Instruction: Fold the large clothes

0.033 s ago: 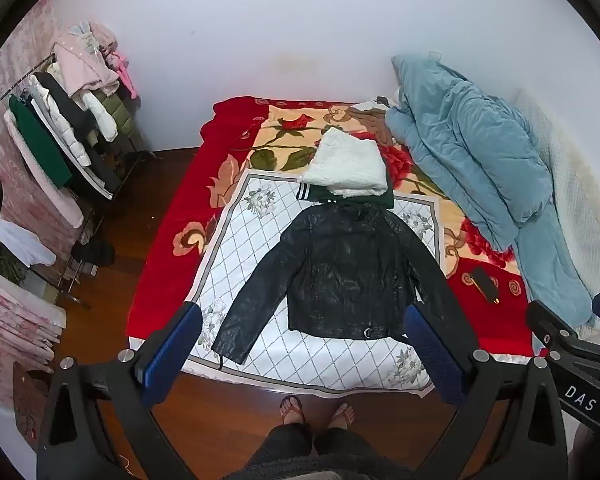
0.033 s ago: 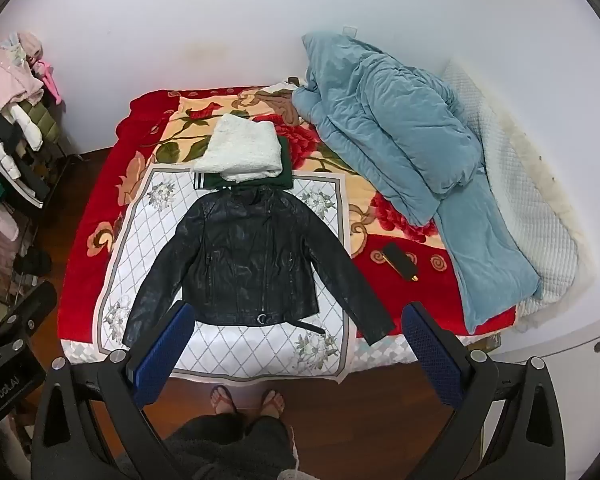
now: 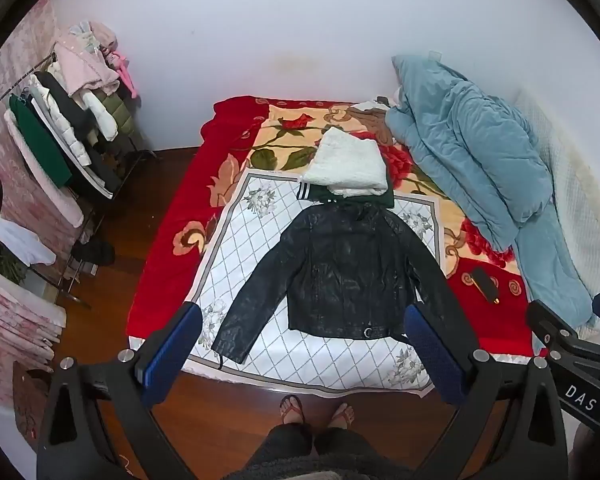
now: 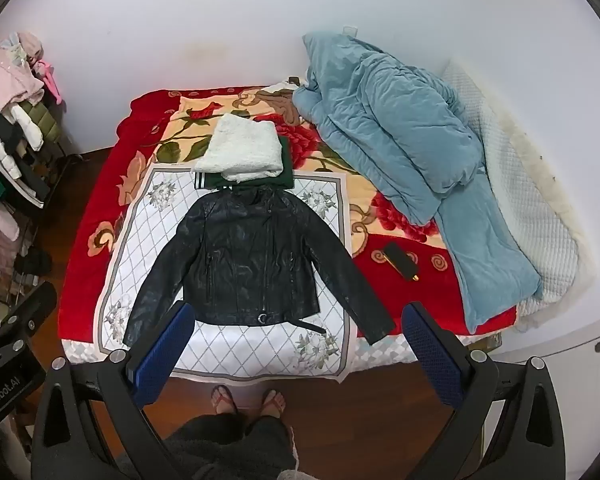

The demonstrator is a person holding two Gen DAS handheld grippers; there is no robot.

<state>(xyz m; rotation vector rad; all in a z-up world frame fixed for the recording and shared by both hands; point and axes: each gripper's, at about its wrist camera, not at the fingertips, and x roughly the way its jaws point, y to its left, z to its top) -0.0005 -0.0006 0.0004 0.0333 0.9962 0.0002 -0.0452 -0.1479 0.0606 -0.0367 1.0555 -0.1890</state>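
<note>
Because the black leather jacket (image 4: 246, 256) lies flat and front-up on the bed, collar toward the far wall and hem toward the person, its long axis runs straight away from both pairs of fingers, and both sleeves splay out and down toward the near edge. It rests on a white diamond-patterned floral sheet (image 4: 236, 344) spread over a red flowered blanket (image 4: 88, 248). The left gripper (image 3: 302, 354) and the right gripper (image 4: 296, 354) both hover above the foot of the bed, well short of the cloth, fingers spread wide and grasping nothing. In the left wrist view the jacket's left sleeve cuff (image 3: 230, 342) sits just beyond the left blue finger pad (image 3: 172, 354); in the right wrist view the right sleeve cuff (image 4: 376, 328) lies near the right blue pad (image 4: 434, 356). So each hand seems about equally close to its own sleeve, likely the first parts to fold inward.

Touching the collar is a folded white knit garment (image 4: 242, 154) stacked on a folded dark green one (image 4: 286, 164). A small black oblong object (image 4: 400, 266) lies well right of the jacket, and a crumpled blue quilt (image 4: 400, 160) fills the right side. Nothing blocks the sleeves.
</note>
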